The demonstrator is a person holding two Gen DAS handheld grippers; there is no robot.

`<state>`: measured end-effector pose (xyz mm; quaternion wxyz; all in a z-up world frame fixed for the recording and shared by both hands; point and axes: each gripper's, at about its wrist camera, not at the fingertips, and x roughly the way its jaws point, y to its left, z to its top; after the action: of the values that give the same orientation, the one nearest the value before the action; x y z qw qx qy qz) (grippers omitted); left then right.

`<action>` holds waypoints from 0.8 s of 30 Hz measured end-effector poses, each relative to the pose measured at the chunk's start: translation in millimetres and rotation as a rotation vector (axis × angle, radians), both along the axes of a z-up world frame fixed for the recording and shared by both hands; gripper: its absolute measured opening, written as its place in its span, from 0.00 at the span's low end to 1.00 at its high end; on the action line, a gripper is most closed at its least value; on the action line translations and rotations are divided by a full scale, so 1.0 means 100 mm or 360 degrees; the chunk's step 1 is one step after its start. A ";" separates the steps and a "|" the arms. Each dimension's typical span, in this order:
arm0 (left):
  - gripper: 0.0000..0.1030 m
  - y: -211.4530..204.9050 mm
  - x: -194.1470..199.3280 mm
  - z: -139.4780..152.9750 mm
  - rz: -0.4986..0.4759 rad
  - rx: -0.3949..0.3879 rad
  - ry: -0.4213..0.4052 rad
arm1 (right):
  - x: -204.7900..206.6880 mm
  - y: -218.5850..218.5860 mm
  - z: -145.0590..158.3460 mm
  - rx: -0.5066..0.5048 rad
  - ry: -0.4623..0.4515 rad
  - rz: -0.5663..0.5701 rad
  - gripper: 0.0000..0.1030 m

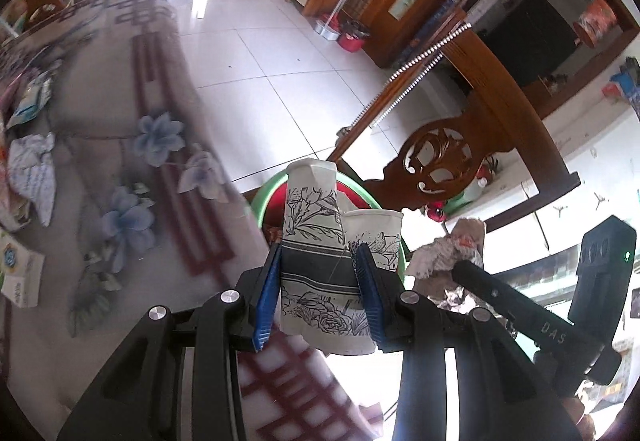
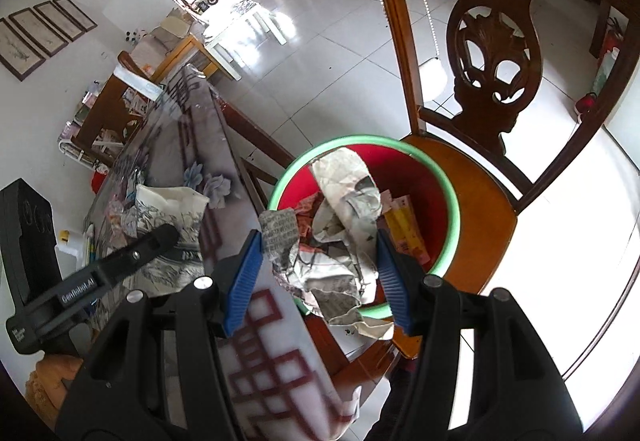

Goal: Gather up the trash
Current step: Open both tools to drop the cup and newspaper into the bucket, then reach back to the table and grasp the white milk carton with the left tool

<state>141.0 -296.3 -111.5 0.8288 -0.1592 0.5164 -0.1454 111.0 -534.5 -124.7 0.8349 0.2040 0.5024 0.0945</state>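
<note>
The left gripper (image 1: 318,291) has its blue fingers (image 1: 266,301) clamped on two crushed paper cups (image 1: 316,241) printed with dark flowers; the cups stand upright between the pads, the taller one in front of the shorter. The right gripper (image 2: 318,277) has its fingers (image 2: 244,277) clamped on a crumpled wad of newspaper (image 2: 332,269), which hangs over the near rim of a bin (image 2: 448,193); the bin is red inside with a green rim and sits on the seat of a carved wooden chair (image 2: 480,185). Inside the bin lie more crumpled paper (image 2: 348,185) and a yellow wrapper (image 2: 404,225). In the left view the bin (image 1: 272,189) shows just behind the cups, and the wad (image 1: 440,253) sits to their right. The counter (image 1: 120,169), under a grey cloth with blue flowers and red lines, lies left of the bin; on its far left edge rest a crumpled sheet (image 1: 34,169) and small packets (image 1: 30,101). The floor (image 1: 260,53) is white tile.
</note>
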 end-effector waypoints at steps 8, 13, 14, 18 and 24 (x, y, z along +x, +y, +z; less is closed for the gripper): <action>0.67 -0.12 0.08 -0.02 -0.0033 0.0016 0.0003 | 0.18 -0.10 -0.03 0.0043 -0.0003 -0.0032 0.67; 0.67 -0.04 0.03 -0.04 -0.0003 0.0043 0.0011 | 0.21 -0.09 -0.08 0.0046 0.0008 -0.0040 0.73; 0.67 0.04 0.00 -0.04 0.0038 0.0050 0.0012 | 0.22 -0.08 -0.09 0.0049 0.0014 -0.0038 0.73; 0.67 0.44 -0.10 -0.03 0.0272 0.0099 -0.0005 | 0.24 0.00 -0.12 0.0040 0.0035 -0.0005 0.73; 0.67 1.36 -0.34 -0.05 0.0771 0.0157 0.0017 | 0.24 0.17 -0.19 0.0055 0.0077 0.0037 0.73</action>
<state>107.2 -160.2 -116.0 0.8436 -0.2384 0.4739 0.0839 135.4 -517.2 -144.1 0.8177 0.2147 0.5231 0.1080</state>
